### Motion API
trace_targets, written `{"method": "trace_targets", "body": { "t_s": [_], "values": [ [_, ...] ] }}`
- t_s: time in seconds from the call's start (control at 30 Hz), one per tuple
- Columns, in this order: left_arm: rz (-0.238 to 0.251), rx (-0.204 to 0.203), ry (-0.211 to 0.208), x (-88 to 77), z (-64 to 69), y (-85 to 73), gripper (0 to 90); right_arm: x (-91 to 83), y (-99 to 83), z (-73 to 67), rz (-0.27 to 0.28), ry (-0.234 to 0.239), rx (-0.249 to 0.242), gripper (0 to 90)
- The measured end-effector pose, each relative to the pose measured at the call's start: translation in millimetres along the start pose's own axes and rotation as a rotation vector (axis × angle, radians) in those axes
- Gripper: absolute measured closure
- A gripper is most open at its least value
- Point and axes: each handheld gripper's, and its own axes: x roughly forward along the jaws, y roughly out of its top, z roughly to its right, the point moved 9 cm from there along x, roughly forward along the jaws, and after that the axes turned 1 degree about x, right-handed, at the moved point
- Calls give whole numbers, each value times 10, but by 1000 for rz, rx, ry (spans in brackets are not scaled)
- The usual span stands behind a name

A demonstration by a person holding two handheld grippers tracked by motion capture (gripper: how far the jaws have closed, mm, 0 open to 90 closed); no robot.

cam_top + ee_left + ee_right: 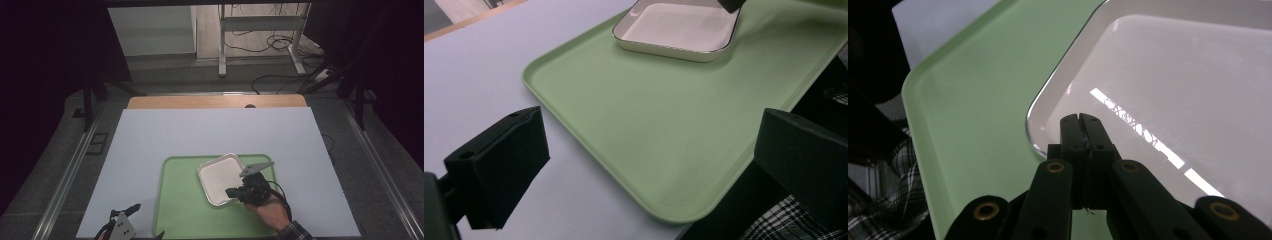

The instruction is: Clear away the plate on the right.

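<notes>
A white dish (221, 179) with a thin dark rim sits on a green tray (182, 210), toward the tray's right half, and the tray lies on a pale sheet (165, 132) that covers most of the table (215, 101). The right gripper (234, 193) comes in over the dish's near right corner, and its body and grey plate hide that corner in the high view. In the right gripper view its jaws stand pressed together over the dish's (1168, 85) rim, but the contact itself lies under them, so whether they pinch the rim or merely rest closed above it cannot be told. The dish is cut off at the top and right of that view, and bright streaks of reflected light cross its floor. The left gripper (131, 211) sits at the bottom edge of the high view, partly cut off, beside the tray's near left corner. In its own view its jaws stand wide apart with nothing between them, above the tray's (644, 135) near edge; the dish (679, 30) is cropped at the top there. A checked sleeve (295, 232) shows at the frame's bottom.
</notes>
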Motion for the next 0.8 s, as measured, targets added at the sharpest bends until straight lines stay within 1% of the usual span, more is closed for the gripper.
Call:
{"method": "trace_targets", "body": {
  "t_s": [0.1, 0.27, 0.37, 0.47, 0.57, 0.8],
  "values": [
    [0, 1, 0, 0, 0, 0, 9, 65, -48, -59, -33, 8, -24, 900],
    [-2, 2, 0, 0, 1, -1, 9, 156, -133, -107, -86, 18, -49, 900],
    [-2, 3, 0, 2, 2, -1, 9, 197, -156, -140, -101, 31, -55, 900],
    [-5, 6, 0, 1, 1, -3, 9, 252, -178, -164, -120, 23, -77, 900],
    [-4, 5, 0, 2, 4, -2, 9, 296, -170, -166, -123, 10, -87, 900],
    [-6, 8, 1, 3, 6, -3, 10, 339, -117, -138, -107, -5, -78, 900]
  ]
}}
